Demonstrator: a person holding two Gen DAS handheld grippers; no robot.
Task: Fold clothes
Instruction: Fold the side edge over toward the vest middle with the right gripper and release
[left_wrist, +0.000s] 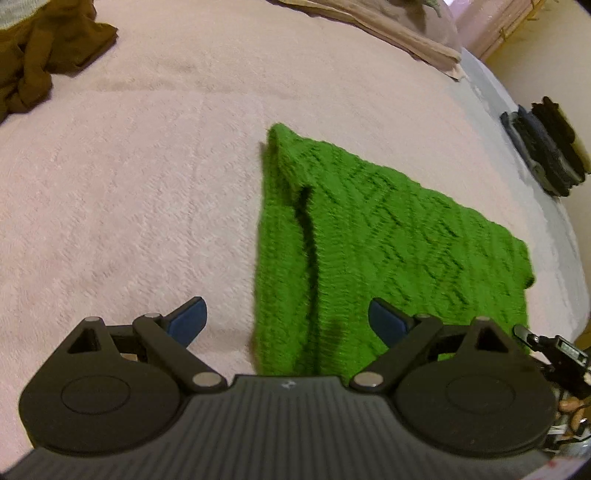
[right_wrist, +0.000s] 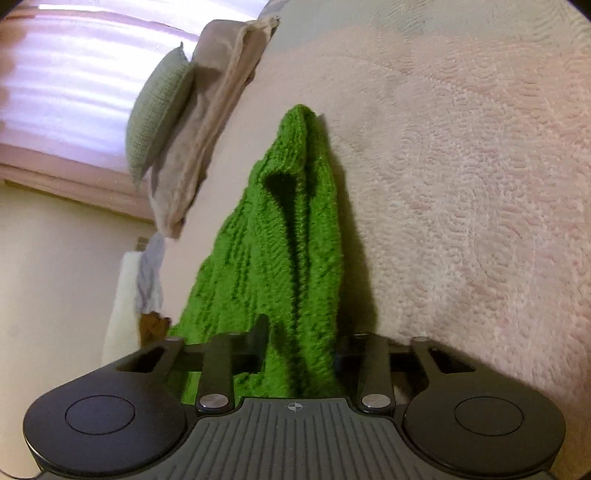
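Note:
A green knitted garment (left_wrist: 388, 243) lies on the pink bed cover (left_wrist: 140, 184), folded over along its left side. My left gripper (left_wrist: 287, 319) hovers open above the garment's near left edge, blue pads (left_wrist: 190, 319) wide apart and holding nothing. In the right wrist view the same green garment (right_wrist: 280, 236) rises in a bunched ridge toward the camera. My right gripper (right_wrist: 301, 350) is shut on its near edge, the knit pinched between the black fingers (right_wrist: 258, 343). A black part of the right gripper shows at the left wrist view's right edge (left_wrist: 554, 350).
A brown crumpled garment (left_wrist: 40, 55) lies at the far left of the bed. Beige folded bedding (left_wrist: 399, 33) and a sage cushion (right_wrist: 159, 107) sit at the head. Dark folded clothes (left_wrist: 546, 147) rest beyond the bed's right edge. The pink cover (right_wrist: 480, 184) stretches wide around the garment.

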